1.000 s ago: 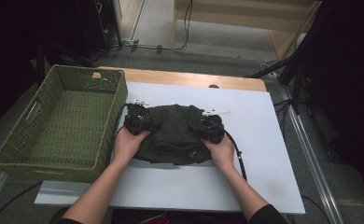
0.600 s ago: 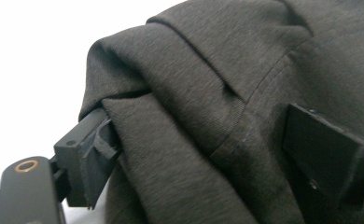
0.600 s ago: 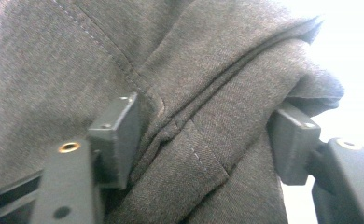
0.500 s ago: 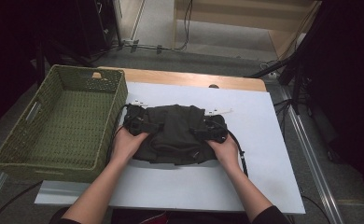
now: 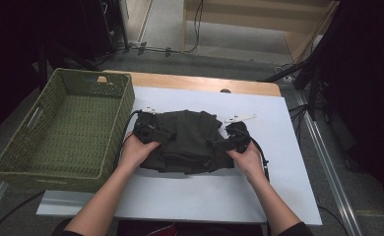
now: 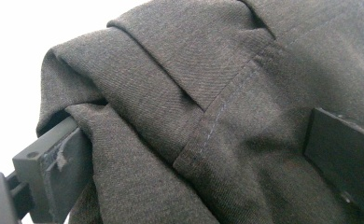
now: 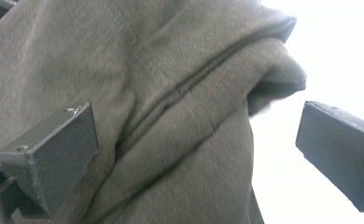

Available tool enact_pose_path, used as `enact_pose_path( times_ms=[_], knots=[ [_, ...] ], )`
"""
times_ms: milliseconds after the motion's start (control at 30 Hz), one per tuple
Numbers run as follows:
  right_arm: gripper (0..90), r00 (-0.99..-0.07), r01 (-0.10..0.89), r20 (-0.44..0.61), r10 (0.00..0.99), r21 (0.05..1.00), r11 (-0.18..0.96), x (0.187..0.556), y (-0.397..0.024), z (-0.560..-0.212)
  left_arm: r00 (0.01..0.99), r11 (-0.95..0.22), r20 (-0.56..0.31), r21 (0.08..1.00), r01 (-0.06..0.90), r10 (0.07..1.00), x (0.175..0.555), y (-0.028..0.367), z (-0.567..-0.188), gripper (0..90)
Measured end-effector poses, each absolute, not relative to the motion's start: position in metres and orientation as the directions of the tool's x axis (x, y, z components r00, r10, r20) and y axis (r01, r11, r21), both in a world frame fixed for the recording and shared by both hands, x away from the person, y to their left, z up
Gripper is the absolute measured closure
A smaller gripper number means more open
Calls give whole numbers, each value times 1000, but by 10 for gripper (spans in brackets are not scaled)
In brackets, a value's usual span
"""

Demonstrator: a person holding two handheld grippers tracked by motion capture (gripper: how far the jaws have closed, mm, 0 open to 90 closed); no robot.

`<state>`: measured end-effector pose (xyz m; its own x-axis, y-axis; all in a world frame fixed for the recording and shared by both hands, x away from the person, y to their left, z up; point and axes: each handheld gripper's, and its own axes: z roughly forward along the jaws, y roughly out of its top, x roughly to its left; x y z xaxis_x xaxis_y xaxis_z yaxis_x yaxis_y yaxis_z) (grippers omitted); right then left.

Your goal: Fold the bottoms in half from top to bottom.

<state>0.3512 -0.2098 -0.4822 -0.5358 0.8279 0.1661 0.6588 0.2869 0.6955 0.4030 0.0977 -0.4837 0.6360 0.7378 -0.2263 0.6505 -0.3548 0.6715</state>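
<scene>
A dark grey folded garment (image 5: 190, 140) lies in the middle of the white sheet (image 5: 283, 177). My left gripper (image 5: 150, 132) is at its left end and my right gripper (image 5: 229, 142) at its right end, each held in a hand. In the left gripper view the jaws stand wide apart with a seamed fold of the garment (image 6: 217, 93) lying loose between them, and my left gripper (image 6: 199, 163) is open. My right gripper (image 7: 199, 156) is open too, around the garment's (image 7: 171, 93) rolled edge, its right jaw clear of the cloth. Both pairs of jaws have just been opening.
A green woven basket (image 5: 62, 128) stands at the left, touching the sheet's edge. A small white tag (image 5: 239, 118) lies behind the garment. A black cable (image 5: 264, 157) trails by the right hand. The wooden table edge (image 5: 205, 84) runs along the back.
Both grippers have let go of the garment and their jaws have spread. The right gripper has drifted slightly right and toward the person; the left has stayed put.
</scene>
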Motion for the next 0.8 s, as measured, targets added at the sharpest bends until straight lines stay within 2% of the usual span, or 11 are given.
enact_pose_path(
  times_ms=[633,800],
  knots=[
    [0,-556,645,161,816,703,301,327,-228,-476,655,-401,-214,642,653,725,401,87,-492,0],
    [0,-556,642,153,817,704,305,318,-232,-477,639,-414,-163,638,649,751,403,87,-494,0]
  ],
)
